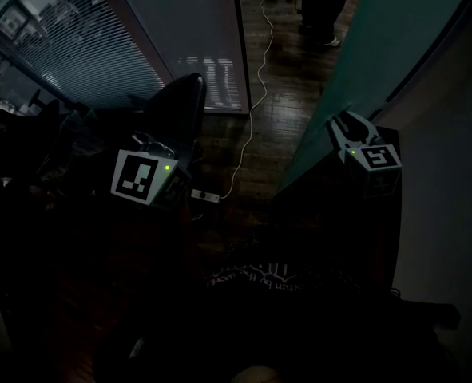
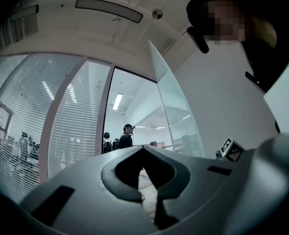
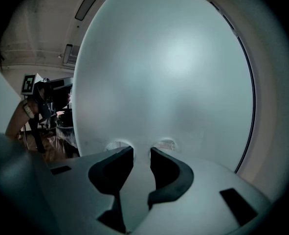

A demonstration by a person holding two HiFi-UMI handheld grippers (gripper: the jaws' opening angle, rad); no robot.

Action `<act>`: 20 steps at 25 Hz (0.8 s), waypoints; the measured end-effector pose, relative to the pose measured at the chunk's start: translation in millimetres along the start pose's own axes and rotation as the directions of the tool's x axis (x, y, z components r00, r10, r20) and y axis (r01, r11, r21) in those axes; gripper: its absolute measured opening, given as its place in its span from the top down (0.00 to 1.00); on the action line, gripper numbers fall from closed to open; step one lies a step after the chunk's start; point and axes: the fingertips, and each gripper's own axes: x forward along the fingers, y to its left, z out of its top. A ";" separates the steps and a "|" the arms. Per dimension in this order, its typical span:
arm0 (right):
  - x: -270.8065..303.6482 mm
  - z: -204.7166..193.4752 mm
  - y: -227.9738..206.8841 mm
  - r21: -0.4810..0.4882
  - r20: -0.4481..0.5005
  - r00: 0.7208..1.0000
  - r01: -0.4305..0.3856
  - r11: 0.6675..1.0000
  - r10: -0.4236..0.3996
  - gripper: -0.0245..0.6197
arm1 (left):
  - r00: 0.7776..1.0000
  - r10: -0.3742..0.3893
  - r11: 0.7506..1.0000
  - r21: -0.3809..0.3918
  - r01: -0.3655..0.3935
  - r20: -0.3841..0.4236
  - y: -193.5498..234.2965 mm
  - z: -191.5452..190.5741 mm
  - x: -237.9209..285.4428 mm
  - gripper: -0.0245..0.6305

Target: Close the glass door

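The frosted glass door [image 1: 379, 50] stands ajar at the right of the head view, its edge slanting down to the wooden floor. My right gripper [image 1: 345, 126] has its fingertips at the door's face. In the right gripper view the door [image 3: 173, 72] fills the frame and the right gripper [image 3: 141, 152] is open by a narrow gap, nothing between the jaws. My left gripper [image 1: 152, 146] hangs apart from the door at the left. In the left gripper view the left gripper [image 2: 143, 149] is shut and empty, and the door's pane [image 2: 178, 116] shows beside the open doorway [image 2: 129, 116].
A white cable [image 1: 257, 74] runs along the floor to a power strip [image 1: 205, 196]. A dark chair [image 1: 180, 106] stands by the glass partition with blinds [image 1: 140, 38]. People stand beyond the doorway [image 1: 315, 6]. A white wall [image 1: 451, 182] is at the right.
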 end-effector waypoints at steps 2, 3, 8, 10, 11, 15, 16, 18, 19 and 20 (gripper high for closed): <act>6.2 3.9 1.3 0.003 0.001 1.000 0.009 1.000 -0.009 0.80 | 1.000 0.005 1.000 -0.001 -0.005 0.003 8.1 1.4 -0.9 0.96; 9.0 6.4 1.5 0.005 0.002 1.000 0.014 1.000 -0.014 0.80 | 1.000 0.008 1.000 -0.002 -0.008 0.005 12.0 2.6 -0.9 0.96; 24.0 15.3 2.9 0.005 -0.004 1.000 0.025 1.000 -0.025 0.80 | 1.000 0.027 1.000 -0.001 -0.027 0.013 32.0 7.0 -4.3 0.96; 30.5 17.7 4.6 0.005 -0.007 0.999 0.032 0.999 -0.031 0.80 | 0.999 0.034 0.999 0.000 -0.034 0.015 40.9 6.8 -6.5 0.96; 34.0 19.4 5.3 0.006 -0.009 0.999 0.035 0.999 -0.035 0.80 | 0.999 0.037 0.999 0.000 -0.037 0.016 45.3 7.0 -7.0 0.96; 48.6 25.8 5.3 0.009 -0.011 0.999 0.043 0.999 -0.043 0.80 | 0.999 0.042 0.999 -0.003 -0.042 0.017 58.7 6.8 -6.0 0.96; 51.9 26.7 5.2 0.010 -0.012 0.999 0.045 0.999 -0.045 0.80 | 0.999 0.043 0.999 -0.004 -0.043 0.014 61.4 5.7 -5.8 0.96; 57.8 28.3 5.6 0.012 -0.014 0.999 0.048 0.999 -0.048 0.80 | 0.999 0.048 0.999 -0.005 -0.048 0.011 66.7 3.1 -6.8 0.96; 60.7 29.3 6.0 0.012 -0.015 0.999 0.049 0.999 -0.049 0.80 | 0.999 0.053 0.999 -0.004 -0.053 0.011 69.2 2.4 -7.6 0.96; 63.5 30.4 6.2 0.011 -0.014 0.999 0.050 0.999 -0.050 0.80 | 0.998 0.057 0.998 -0.003 -0.057 0.013 71.5 2.0 -8.0 0.96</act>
